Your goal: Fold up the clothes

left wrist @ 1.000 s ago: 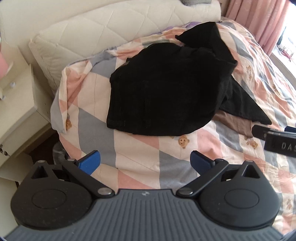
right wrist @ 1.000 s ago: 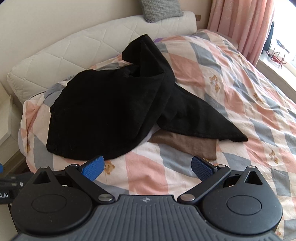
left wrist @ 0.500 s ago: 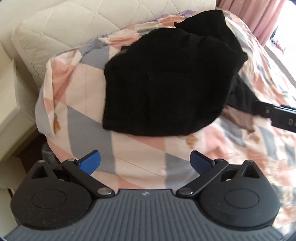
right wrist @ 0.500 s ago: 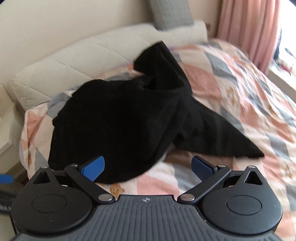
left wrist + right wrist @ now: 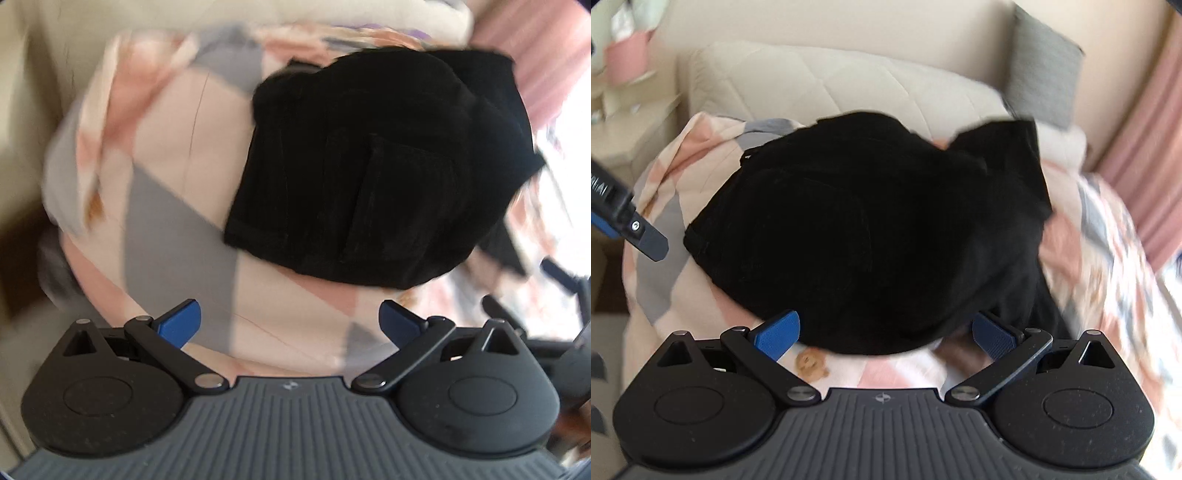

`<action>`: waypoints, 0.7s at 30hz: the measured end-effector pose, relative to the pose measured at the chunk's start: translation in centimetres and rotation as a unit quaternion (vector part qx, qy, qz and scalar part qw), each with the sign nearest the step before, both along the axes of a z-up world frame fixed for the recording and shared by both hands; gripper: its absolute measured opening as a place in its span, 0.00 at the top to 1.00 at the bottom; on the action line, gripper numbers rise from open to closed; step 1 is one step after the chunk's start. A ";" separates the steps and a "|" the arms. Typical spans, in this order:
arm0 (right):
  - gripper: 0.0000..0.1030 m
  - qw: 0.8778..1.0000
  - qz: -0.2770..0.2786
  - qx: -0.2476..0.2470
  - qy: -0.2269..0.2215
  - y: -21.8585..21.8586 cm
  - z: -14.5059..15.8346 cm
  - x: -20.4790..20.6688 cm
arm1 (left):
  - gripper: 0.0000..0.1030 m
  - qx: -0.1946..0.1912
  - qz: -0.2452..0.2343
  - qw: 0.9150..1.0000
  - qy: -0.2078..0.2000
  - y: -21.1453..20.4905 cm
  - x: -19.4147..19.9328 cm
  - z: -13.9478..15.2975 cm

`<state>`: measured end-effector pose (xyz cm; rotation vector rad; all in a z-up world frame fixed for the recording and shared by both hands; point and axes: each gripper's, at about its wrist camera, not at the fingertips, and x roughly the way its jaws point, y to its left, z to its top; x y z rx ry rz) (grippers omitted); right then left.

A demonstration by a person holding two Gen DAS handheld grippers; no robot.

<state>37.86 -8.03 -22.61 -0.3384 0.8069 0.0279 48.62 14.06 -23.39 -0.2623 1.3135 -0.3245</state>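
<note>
A crumpled black garment lies in a heap on the patchwork bedspread. My left gripper is open, its blue pads just short of the garment's near hem, over bare bedspread. My right gripper is open too, and the garment's near edge lies right between its fingers. A brown cloth peeks out under the black one by the right pad. The left gripper's finger shows at the left edge of the right wrist view. Both views are motion-blurred.
A quilted cream headboard cushion backs the bed, with a grey pillow on top. A cream bedside cabinet with a pink cup stands at the left. Pink curtains hang at the right.
Both grippers have moved forward and down toward the black garment, which now fills much more of each view. Their jaws stay open.
</note>
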 end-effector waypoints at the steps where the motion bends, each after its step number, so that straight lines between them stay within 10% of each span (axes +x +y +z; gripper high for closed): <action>1: 0.01 1.000 0.012 -0.016 -0.006 0.2 0.1 0.5 | 0.06 -0.029 0.028 0.999 0.020 0.6 0.3 -0.9; 8: 0.20 0.997 0.054 -0.048 -0.010 -1.7 1.9 5.7 | 0.14 -0.180 0.219 0.955 0.087 3.3 1.8 -6.7; 18: 0.26 0.997 0.055 -0.053 0.008 -5.6 2.4 10.5 | 0.21 -0.312 0.419 0.848 0.092 5.4 0.7 -11.9; 21: 0.26 0.997 0.058 -0.010 0.046 -6.7 2.2 11.5 | 0.21 -0.320 0.425 0.842 0.087 5.2 1.4 -12.1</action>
